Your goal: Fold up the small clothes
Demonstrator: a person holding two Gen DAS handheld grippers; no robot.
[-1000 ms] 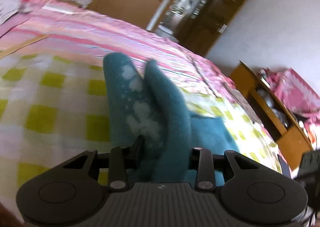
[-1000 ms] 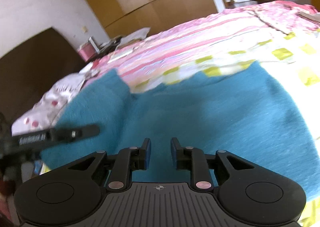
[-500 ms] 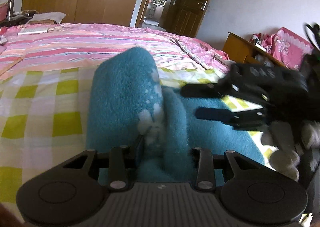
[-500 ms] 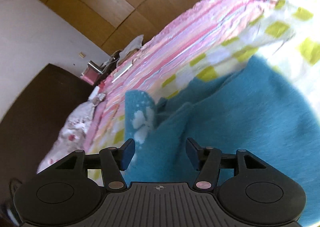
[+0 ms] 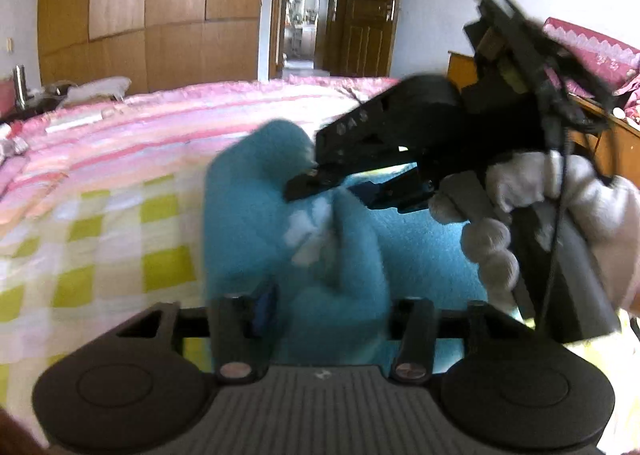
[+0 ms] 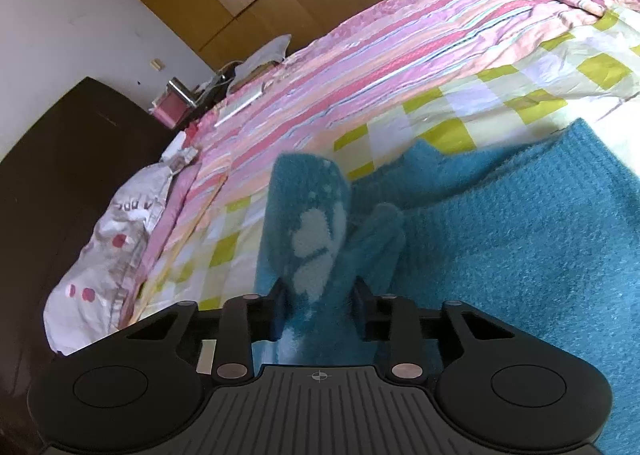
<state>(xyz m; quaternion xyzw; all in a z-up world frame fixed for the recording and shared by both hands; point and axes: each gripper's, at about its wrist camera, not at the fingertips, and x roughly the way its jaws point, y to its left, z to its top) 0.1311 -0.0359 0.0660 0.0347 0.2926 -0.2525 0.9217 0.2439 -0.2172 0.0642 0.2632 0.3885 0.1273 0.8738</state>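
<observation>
fuzzy teal knit garment (image 5: 280,239) lying on checked bed quilt (image 5: 100,239) | left gripper (image 5: 332,307) squeezing its bunched edge | right gripper (image 6: 320,307) now closing on it too | both lifting to fold

A wooden wardrobe (image 5: 152,15) and open door (image 5: 360,7) filled the upper frame behind a pink-striped bed (image 5: 120,143).

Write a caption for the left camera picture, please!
Two claws, left and right, pinch a fuzzy teal garment above the checked bedspread.
</observation>
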